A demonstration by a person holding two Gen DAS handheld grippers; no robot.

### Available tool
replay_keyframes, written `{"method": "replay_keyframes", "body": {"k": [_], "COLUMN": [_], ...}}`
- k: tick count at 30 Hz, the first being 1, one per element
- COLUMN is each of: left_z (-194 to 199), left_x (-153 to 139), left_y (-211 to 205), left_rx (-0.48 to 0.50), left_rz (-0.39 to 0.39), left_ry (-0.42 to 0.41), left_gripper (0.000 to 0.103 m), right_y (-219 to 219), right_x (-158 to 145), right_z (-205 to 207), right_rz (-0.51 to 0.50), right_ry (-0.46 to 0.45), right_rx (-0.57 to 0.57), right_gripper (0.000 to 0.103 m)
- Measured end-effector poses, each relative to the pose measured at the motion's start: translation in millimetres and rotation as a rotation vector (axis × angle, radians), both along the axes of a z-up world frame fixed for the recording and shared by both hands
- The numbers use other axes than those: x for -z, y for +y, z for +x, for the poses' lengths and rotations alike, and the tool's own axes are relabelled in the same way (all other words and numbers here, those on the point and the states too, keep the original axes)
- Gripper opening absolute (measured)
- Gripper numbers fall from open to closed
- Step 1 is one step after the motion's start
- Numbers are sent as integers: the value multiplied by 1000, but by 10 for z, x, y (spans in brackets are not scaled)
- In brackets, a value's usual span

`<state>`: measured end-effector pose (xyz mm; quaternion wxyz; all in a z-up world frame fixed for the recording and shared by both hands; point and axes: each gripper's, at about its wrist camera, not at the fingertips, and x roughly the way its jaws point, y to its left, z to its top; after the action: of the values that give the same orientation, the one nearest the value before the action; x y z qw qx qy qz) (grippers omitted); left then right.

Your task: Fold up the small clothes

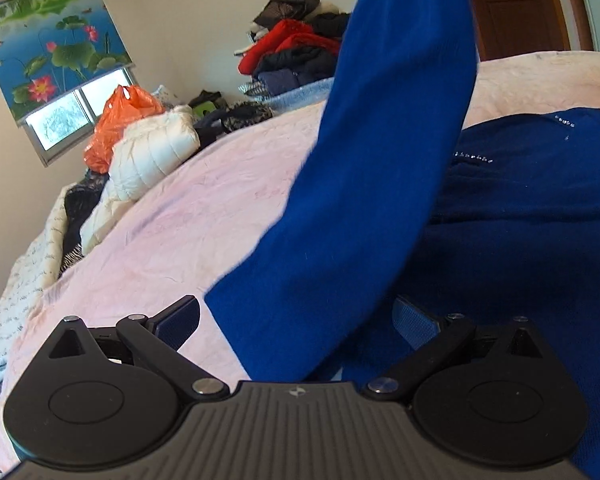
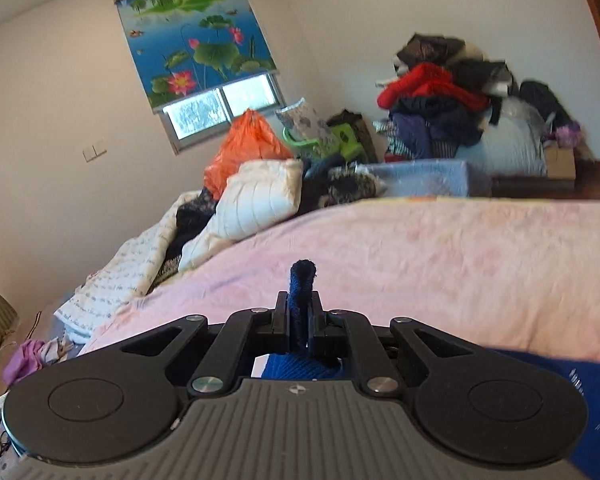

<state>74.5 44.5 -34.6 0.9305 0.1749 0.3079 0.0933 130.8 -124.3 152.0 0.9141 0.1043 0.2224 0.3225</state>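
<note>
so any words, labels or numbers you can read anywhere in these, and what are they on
None can be read.
Small emblem on the left gripper body: a logo mark, no letters.
Printed rows on the white quilt: too small and blurred to read.
Studs on the blue sweater: decoration, not text.

A lotus-printed roller blind (image 2: 196,40) is drawn partway down over a window (image 2: 220,110) in the far wall. Against that wall an orange plastic bag (image 2: 242,148) is seen just behind a cream quilted jacket (image 2: 260,200), at the far edge of a pink bedspread (image 2: 440,264). Further right, a heap of clothes (image 2: 440,100) topped by a red garment (image 1: 288,42) is piled up.
</note>
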Motion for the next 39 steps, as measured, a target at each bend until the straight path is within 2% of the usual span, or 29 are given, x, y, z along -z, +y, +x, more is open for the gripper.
{"method": "replay_keyframes", "body": {"k": [5,10,14,19,29,39], "left_z": [241,451,508,481,493,471], "left_x": [34,23,-12,-17,6,57], "left_y": [113,263,310,221,143,123], "left_rx": [-50,-119,-130,-105,-88,-87], "left_rz": [-55,-136,-177,-161,-155,-151], "left_ry": [43,77,89,89,109,127], "left_gripper": [103,103,103,103,103,103], "right_y": [-436,-900,-1091,-1314,-1813,-2206], "right_x": [-51,179,385,546,951,1367], "right_z": [103,273,312,271,180,108], "right_rz": [15,90,88,72,92,100], "right_ry": [-10,54,76,80,153,244], "right_rx": [111,225,307,384,510,591], "right_gripper": [11,11,11,11,11,12]}}
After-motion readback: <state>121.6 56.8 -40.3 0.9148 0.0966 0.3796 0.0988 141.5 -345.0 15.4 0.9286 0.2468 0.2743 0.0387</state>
